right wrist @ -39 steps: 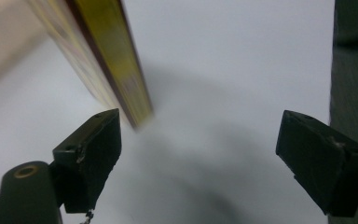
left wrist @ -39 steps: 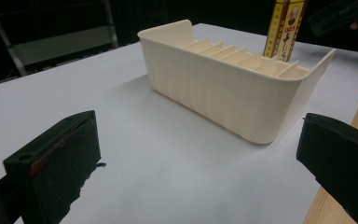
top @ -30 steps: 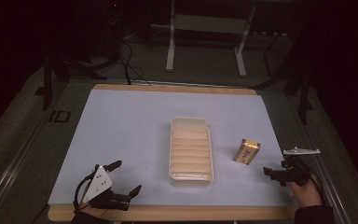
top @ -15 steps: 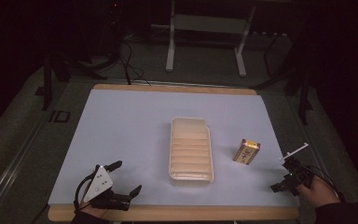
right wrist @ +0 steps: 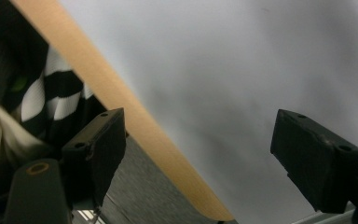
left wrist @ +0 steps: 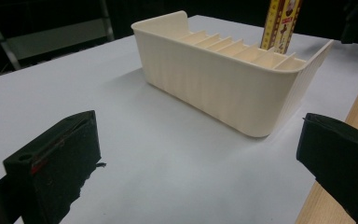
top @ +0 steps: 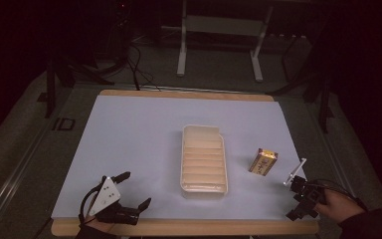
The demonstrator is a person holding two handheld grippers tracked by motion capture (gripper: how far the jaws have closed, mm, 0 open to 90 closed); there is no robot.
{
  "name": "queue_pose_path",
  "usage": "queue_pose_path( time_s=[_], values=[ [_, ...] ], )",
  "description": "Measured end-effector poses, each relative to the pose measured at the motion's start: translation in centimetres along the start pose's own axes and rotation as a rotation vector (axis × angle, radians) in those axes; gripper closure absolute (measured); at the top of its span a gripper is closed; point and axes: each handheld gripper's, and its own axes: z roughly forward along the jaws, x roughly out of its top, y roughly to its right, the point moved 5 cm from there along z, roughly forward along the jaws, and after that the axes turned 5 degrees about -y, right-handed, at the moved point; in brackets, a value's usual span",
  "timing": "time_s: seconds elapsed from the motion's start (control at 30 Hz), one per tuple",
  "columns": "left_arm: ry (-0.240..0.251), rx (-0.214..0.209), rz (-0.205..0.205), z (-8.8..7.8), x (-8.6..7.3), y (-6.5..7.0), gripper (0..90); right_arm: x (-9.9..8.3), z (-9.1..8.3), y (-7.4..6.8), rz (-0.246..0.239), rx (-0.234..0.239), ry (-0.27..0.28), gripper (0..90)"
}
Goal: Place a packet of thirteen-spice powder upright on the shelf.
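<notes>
A cream tray (top: 204, 159) with ribbed dividers lies lengthwise at the middle of the white table cover; nothing lies in it. A small yellow box (top: 263, 162) stands to its right. My left gripper (top: 135, 189) rests near the front left edge, open, with nothing between its fingers. In the left gripper view the tray (left wrist: 223, 79) stands ahead of the open left gripper (left wrist: 196, 158), with the yellow box (left wrist: 282, 23) upright behind it. My right gripper (top: 298, 201) is at the front right corner, tilted, open and holding nothing. In the right gripper view the right gripper (right wrist: 200, 149) looks across the table's wooden edge (right wrist: 121, 121).
The white cover (top: 144, 129) spans the table, with a wooden rim (top: 189, 226) along the front. A striped sleeve (right wrist: 42, 98) shows beyond the edge in the right gripper view. Dark floor, cables and a stand's legs (top: 219, 50) lie behind the table.
My right gripper has drawn back toward the front right corner and tilted over. The left gripper, tray and box have stayed put.
</notes>
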Motion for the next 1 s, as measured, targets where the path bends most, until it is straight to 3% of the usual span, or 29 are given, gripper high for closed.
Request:
queue_pose_path(
  time_s=[0.07, 0.1, 0.13, 0.17, 0.23, 0.63, 0.77, 0.9, 0.93, 1.0],
  values=[
    [-0.001, -0.002, 0.001, 0.0, 0.0, 0.0, 0.0, 0.4, -0.1, -1.0, -0.062, 0.004, -0.021, 18.0],
    [-0.002, -0.003, 0.002, 0.0, 0.0, 0.0, 0.0, 0.4, -0.1, -1.0, -0.062, 0.004, -0.021, 18.0],
    [-0.005, -0.006, 0.004, 0.0, 0.0, 0.0, 0.0, 0.7, -0.1, -1.5, -0.113, 0.008, -0.030, 17.9],
    [-0.005, -0.006, 0.004, 0.0, 0.0, 0.0, 0.0, 0.7, -0.1, -1.5, -0.113, 0.008, -0.030, 17.9],
    [-0.005, -0.007, 0.004, 0.0, 0.0, 0.1, 0.0, 1.2, -0.4, -2.2, -0.186, -0.005, -0.027, 17.1],
    [-0.011, -0.011, 0.006, 0.0, -0.1, 0.1, 0.0, 3.7, -1.4, -4.6, -0.329, 0.061, -0.058, 15.0],
    [-0.017, -0.017, 0.010, 0.1, -0.1, 0.2, 0.0, 4.4, -2.0, -5.7, -0.391, 0.044, -0.055, 15.0],
    [-0.013, -0.012, 0.003, 0.0, -0.1, 0.0, 0.0, 4.9, -2.9, -6.9, -0.490, 0.009, -0.028, 15.0],
    [-0.013, -0.012, 0.003, 0.0, -0.1, 0.0, 0.0, 4.9, -2.9, -6.9, -0.490, 0.009, -0.028, 15.0],
    [-0.012, -0.007, 0.006, 0.0, -0.1, 0.0, 0.0, 5.4, -3.6, -7.5, -0.532, -0.025, -0.017, 16.7]
  ],
)
